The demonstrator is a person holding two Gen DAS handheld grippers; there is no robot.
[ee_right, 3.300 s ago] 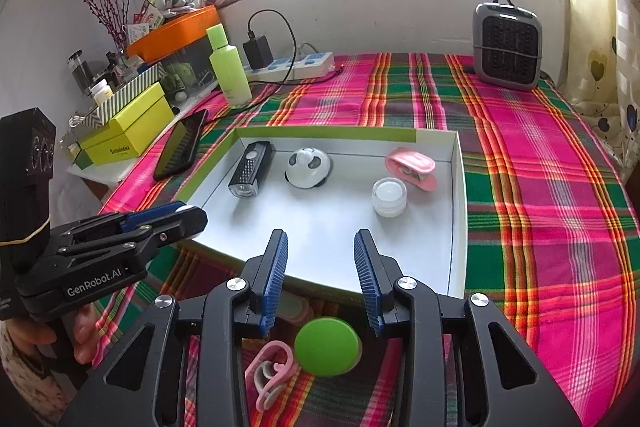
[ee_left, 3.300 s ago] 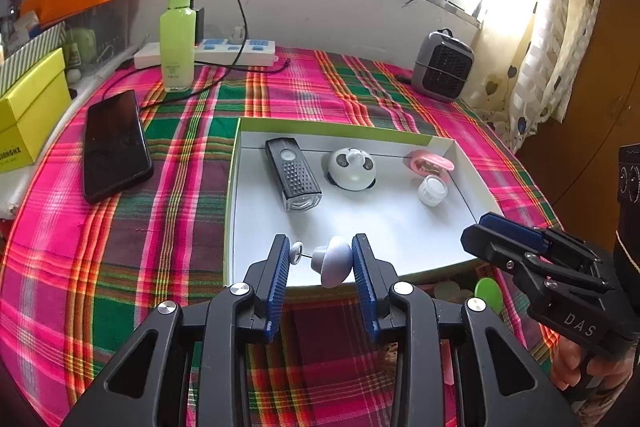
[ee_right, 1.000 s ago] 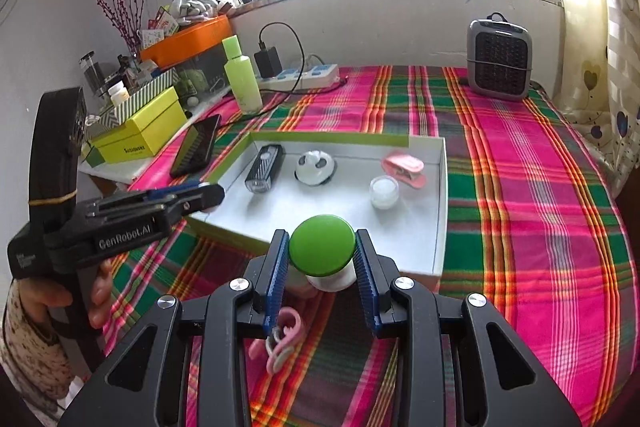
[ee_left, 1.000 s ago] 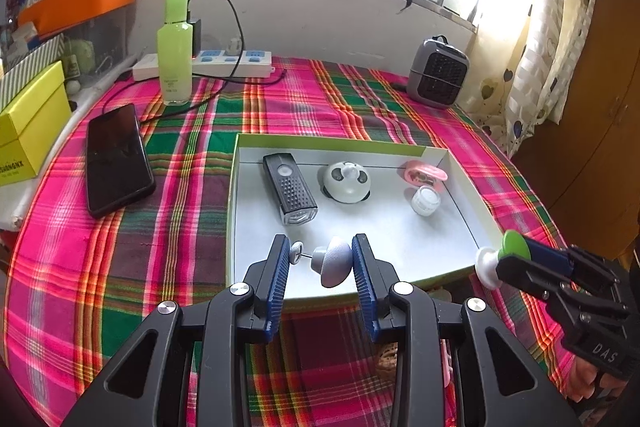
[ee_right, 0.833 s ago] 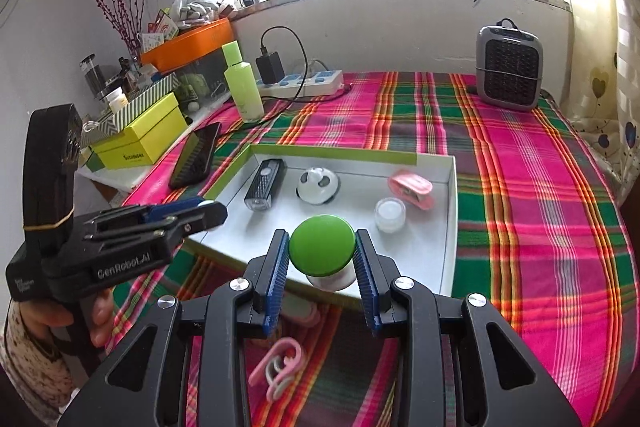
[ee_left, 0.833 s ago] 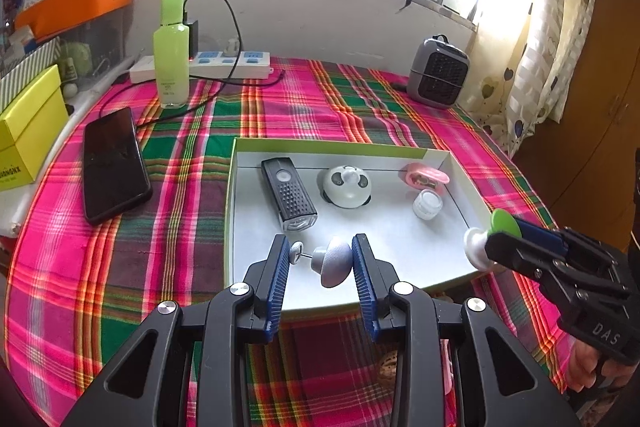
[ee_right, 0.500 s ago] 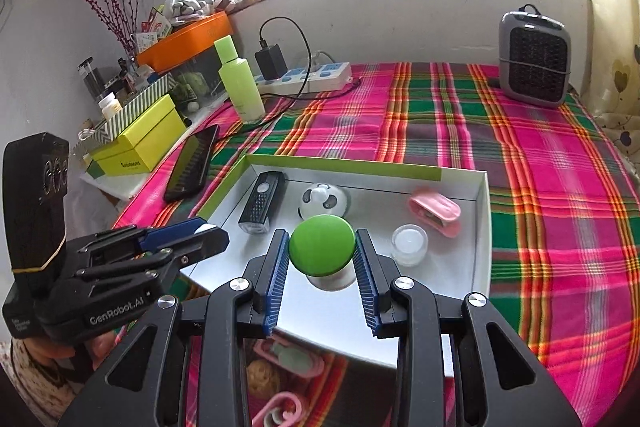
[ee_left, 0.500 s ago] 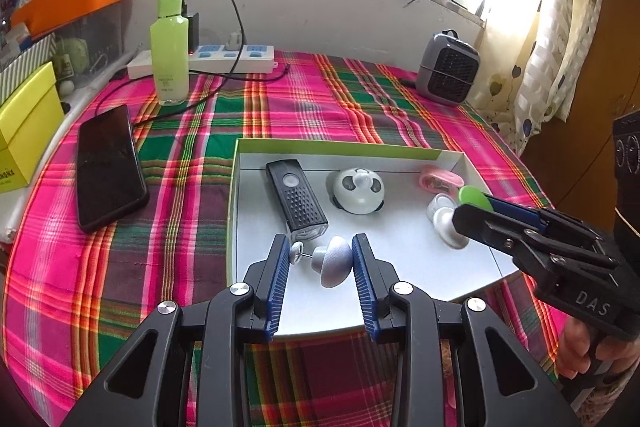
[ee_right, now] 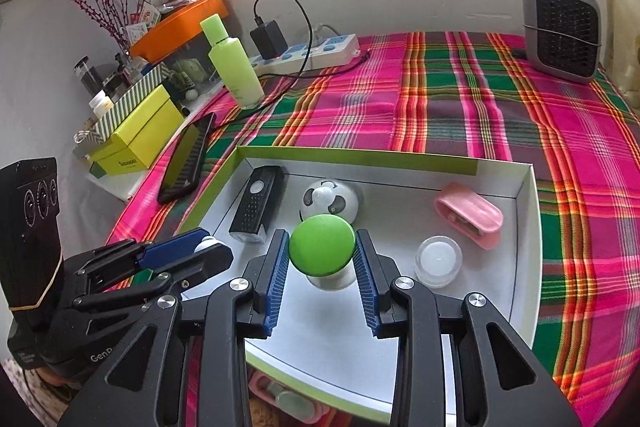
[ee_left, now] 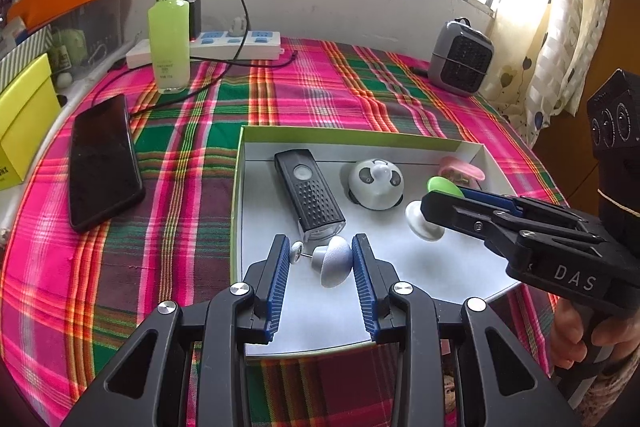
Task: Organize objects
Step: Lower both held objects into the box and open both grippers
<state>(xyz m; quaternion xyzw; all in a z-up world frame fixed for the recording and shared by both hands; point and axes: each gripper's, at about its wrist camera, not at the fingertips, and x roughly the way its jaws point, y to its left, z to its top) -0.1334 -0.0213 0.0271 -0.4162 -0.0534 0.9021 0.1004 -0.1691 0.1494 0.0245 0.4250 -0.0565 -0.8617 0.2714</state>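
Observation:
My left gripper [ee_left: 320,247] is shut on a small grey-white mushroom-shaped knob [ee_left: 334,263] with a pin, held over the near part of the white tray [ee_left: 237,187]. My right gripper [ee_right: 322,239] is shut on a green-capped white knob [ee_right: 322,257] above the tray's [ee_right: 524,247] middle. In the left wrist view, the right gripper [ee_left: 430,205] comes in from the right with the green-capped knob [ee_left: 422,225]. The right wrist view has the left gripper [ee_right: 216,251] at its lower left. Inside the tray lie a black torch [ee_left: 310,197], a panda ball [ee_left: 376,183], a pink clip [ee_right: 470,215] and a small white jar [ee_right: 438,261].
A black phone [ee_left: 104,159], green bottle [ee_left: 168,31], power strip [ee_left: 236,43] and yellow box [ee_right: 138,135] lie left of the tray on the plaid cloth. A grey heater [ee_right: 562,31] stands at the back right. Pink clips [ee_right: 288,399] lie below the tray's near edge.
The right gripper, open over the green knob on the cloth at first, has shut on it, lifted it and carried it forward over the tray. The left gripper edged forward with its knob.

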